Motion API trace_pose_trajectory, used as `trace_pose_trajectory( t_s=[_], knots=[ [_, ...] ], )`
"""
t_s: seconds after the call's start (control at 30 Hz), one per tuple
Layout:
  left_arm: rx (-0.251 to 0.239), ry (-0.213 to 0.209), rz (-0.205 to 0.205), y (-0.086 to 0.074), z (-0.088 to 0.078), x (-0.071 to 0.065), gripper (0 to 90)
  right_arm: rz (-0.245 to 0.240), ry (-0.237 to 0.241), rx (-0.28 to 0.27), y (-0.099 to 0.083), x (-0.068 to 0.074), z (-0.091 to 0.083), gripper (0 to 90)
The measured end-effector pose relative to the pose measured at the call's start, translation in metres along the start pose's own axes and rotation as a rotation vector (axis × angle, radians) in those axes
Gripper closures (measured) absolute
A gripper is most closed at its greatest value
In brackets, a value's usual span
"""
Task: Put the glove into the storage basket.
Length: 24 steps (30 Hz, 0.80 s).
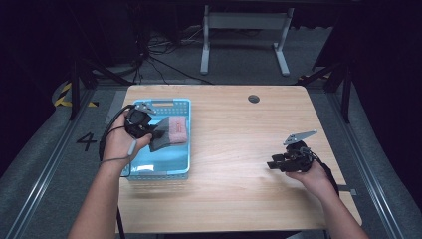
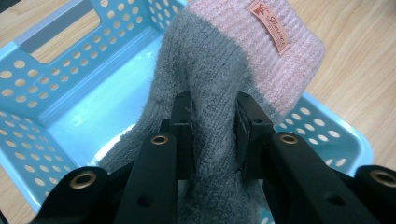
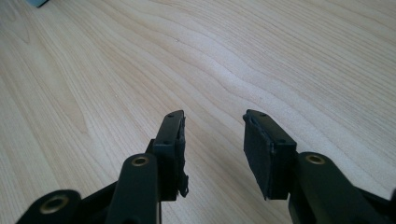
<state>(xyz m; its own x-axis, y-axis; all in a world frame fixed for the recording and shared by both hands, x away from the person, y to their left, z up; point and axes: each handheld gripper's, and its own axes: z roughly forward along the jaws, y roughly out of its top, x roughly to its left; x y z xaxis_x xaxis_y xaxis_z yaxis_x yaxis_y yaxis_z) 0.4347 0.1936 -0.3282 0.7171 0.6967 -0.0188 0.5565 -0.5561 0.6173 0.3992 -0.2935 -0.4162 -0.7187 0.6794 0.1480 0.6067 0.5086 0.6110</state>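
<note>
My left gripper (image 2: 212, 135) is clamped on the grey-and-pink sock (image 2: 219, 79), held above the blue basket (image 2: 51, 88) and not yet released, while my right gripper (image 3: 212, 154) rests over the bare table (image 3: 280, 56), jaws apart and empty.

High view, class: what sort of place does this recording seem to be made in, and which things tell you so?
Probably a lab or recording workspace, not a home. A lone wooden table stands on grey flooring with hazard tape and a painted number 4, and loose cables trail behind it.
</note>
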Motion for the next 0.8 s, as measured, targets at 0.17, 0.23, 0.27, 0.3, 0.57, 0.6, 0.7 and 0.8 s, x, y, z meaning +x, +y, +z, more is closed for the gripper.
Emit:
trace_pose_trajectory(
  t_s=[0.17, 0.23, 0.27, 0.3, 0.57, 0.6, 0.7, 0.8],
  knots=[
    [0.024, 0.002, 0.0, -0.002, 0.011, 0.011, 72.3, 0.002, -0.003, 0.005, -0.002, 0.0, 0.001, 59.2],
    [0.034, 0.0, -0.007, -0.004, 0.016, 0.014, 72.3, 0.001, -0.004, 0.005, -0.002, 0.001, 0.001, 59.1],
    [0.039, -0.003, -0.008, -0.005, 0.018, 0.016, 72.3, -0.002, -0.004, 0.004, -0.002, 0.001, 0.001, 59.1],
    [0.042, -0.009, -0.012, -0.006, 0.021, 0.018, 72.3, -0.001, -0.003, 0.006, -0.003, 0.002, 0.001, 59.0],
    [0.073, -0.033, -0.016, -0.013, 0.04, 0.029, 72.1, -0.002, -0.004, 0.011, -0.005, 0.003, 0.002, 58.7],
    [0.08, -0.038, -0.018, -0.013, 0.042, 0.03, 72.1, -0.004, -0.004, 0.01, -0.005, 0.003, 0.001, 58.7],
    [0.1, -0.048, -0.008, -0.016, 0.051, 0.031, 71.9, -0.004, -0.006, 0.01, -0.006, 0.004, 0.001, 58.6],
    [0.118, -0.078, -0.012, -0.019, 0.058, 0.033, 71.7, 0.002, -0.009, 0.009, -0.007, 0.003, 0.0, 58.5]
  ],
)
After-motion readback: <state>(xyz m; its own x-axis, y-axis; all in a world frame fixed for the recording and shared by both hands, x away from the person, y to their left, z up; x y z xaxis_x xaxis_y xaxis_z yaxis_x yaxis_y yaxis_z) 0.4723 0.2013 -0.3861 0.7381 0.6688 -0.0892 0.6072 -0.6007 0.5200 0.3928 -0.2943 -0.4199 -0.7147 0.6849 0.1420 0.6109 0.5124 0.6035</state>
